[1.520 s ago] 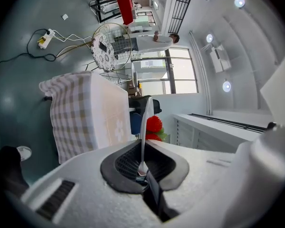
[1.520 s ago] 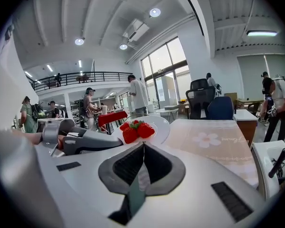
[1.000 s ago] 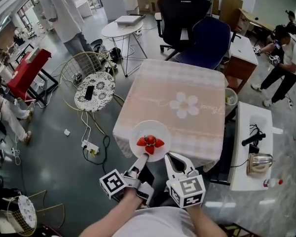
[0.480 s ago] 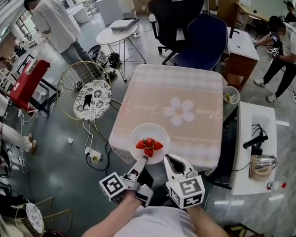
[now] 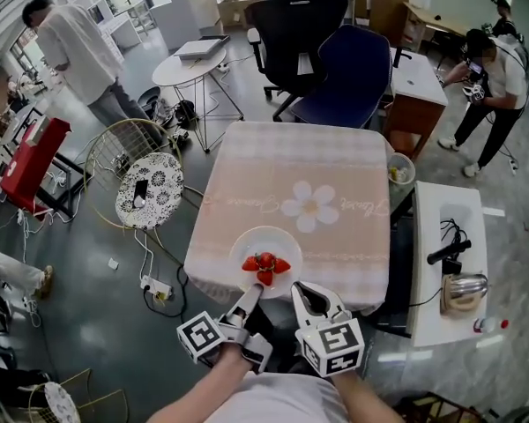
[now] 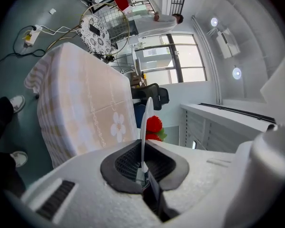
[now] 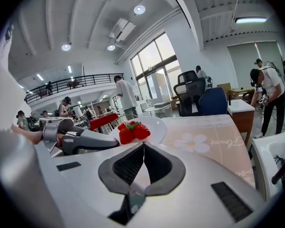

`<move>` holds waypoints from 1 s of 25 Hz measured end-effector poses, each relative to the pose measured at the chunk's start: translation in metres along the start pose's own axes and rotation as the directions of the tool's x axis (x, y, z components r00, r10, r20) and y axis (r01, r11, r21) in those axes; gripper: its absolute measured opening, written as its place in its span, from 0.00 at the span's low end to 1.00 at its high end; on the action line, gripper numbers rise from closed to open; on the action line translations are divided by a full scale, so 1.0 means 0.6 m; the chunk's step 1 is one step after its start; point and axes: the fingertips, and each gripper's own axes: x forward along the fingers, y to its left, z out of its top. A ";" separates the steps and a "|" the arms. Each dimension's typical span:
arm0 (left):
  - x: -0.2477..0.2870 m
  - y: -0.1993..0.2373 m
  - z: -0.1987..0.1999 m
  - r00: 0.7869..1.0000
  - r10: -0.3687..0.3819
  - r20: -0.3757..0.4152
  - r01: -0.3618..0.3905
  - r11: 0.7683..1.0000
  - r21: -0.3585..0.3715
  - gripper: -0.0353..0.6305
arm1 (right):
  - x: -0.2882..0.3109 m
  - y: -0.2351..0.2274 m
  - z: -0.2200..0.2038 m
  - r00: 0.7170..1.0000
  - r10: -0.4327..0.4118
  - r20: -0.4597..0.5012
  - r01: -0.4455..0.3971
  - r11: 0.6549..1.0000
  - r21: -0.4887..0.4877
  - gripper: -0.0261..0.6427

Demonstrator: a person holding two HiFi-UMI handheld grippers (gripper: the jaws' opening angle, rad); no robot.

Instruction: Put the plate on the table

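A white plate [image 5: 266, 247] carrying several strawberries [image 5: 264, 265] hovers at the near edge of the pink-clothed table [image 5: 335, 166]. I cannot tell whether it rests on the cloth. My left gripper [image 5: 254, 291] is shut on the plate's near rim. In the left gripper view the plate [image 6: 145, 122] runs edge-on between the pads, with the strawberries [image 6: 153, 125] beyond. My right gripper [image 5: 300, 289] is shut just right of the plate's near rim, with its tips together and nothing seen between them. The right gripper view shows the plate [image 7: 154, 123] just past its tips [image 7: 143, 146].
A black chair [image 5: 291, 16] and a blue chair [image 5: 353, 69] stand at the table's far side. A white side unit with a kettle [image 5: 463, 293] is on the right. A patterned stool [image 5: 148, 188] and a power strip [image 5: 156, 287] lie on the left. People stand at far left [image 5: 70, 51] and far right [image 5: 494, 77].
The plate, held by the left gripper, has come slightly further over the table's near edge. The head view has shifted. The right gripper stays beside the plate.
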 end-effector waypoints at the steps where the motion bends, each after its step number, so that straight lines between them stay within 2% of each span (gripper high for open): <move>1: 0.004 0.003 0.008 1.000 0.003 -0.013 -0.003 1.000 -0.004 0.08 | 0.007 -0.001 0.002 1.000 -0.015 -0.004 0.015 1.000 0.002 0.05; 6: 0.022 0.012 0.077 0.998 -0.006 -0.063 0.005 1.000 -0.022 0.08 | 0.060 0.007 0.026 0.996 -0.084 -0.013 0.084 0.996 -0.003 0.05; 15: 0.062 0.023 0.195 0.989 -0.033 -0.147 0.026 0.998 -0.050 0.08 | 0.179 0.054 0.065 0.990 -0.140 -0.034 0.139 0.990 -0.037 0.05; 25: 0.110 0.030 0.259 0.963 -0.056 -0.262 0.040 0.997 -0.066 0.08 | 0.234 0.065 0.087 0.970 -0.238 -0.058 0.236 0.971 -0.038 0.05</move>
